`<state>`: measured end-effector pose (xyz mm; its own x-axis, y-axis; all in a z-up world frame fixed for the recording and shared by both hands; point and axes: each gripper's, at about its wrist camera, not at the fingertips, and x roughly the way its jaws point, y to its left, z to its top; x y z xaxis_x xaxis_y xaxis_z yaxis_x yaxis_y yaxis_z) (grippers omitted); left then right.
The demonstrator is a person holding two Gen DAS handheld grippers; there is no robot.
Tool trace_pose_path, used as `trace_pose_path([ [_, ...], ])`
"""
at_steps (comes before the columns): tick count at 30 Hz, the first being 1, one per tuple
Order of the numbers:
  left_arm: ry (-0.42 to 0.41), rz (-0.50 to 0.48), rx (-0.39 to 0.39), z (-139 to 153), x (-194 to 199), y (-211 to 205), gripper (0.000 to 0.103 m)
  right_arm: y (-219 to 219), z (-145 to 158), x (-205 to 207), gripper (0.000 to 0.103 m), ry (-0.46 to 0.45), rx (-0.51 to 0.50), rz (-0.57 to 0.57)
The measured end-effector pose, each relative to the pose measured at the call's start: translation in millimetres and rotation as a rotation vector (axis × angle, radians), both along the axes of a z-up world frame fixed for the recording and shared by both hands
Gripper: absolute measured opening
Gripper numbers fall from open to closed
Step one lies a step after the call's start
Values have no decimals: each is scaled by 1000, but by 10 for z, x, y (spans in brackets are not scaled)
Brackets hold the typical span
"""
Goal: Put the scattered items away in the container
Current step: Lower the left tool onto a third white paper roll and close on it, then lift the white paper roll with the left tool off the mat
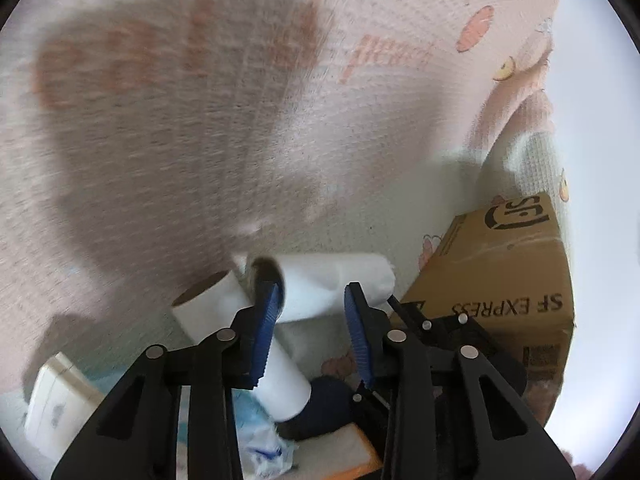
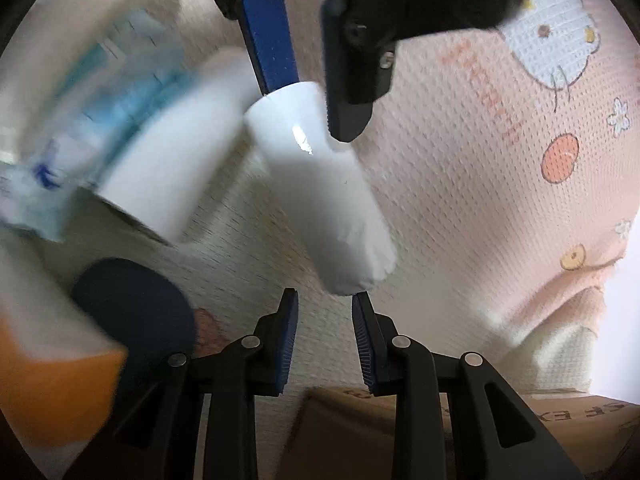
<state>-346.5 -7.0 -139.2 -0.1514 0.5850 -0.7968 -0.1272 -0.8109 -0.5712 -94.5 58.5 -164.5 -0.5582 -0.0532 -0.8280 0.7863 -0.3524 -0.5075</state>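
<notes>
Your left gripper (image 2: 310, 76) jaws straddle the soft, light white paper roll (image 2: 320, 192); grip mid-body, gently. Right gripper (image 2: 325, 300) empty, parted.

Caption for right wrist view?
Left gripper straddles far end of white roll; right gripper at near end, over pink printed fabric.

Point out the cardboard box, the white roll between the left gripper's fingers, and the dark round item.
cardboard box (image 1: 500, 280), left wrist view, on its printed side.
white roll (image 2: 320, 184), right wrist view, mid-body of the wrapped cylinder.
dark round item (image 2: 136, 304), right wrist view, on its flat face.
</notes>
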Motion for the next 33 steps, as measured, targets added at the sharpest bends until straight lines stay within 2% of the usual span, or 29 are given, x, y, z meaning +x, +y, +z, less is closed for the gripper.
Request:
trace_pose_path([
  [3,47,4,-26,140,110,-93,36,-27,119,107,25,24,-29,33],
  [10,83,49,10,392,370,-345,32,-27,485,379,25,91,-105,110],
  [17,135,122,84,595,760,-610,32,-31,858,789,25,171,-121,220],
  [24,176,165,180,675,1204,-748,32,159,1221,1066,25,175,-177,230],
  [28,194,183,228,672,1524,-731,32,362,1248,1163,25,149,-184,228],
  [33,178,207,188,479,1862,-583,32,502,1002,1360,25,69,-142,228],
])
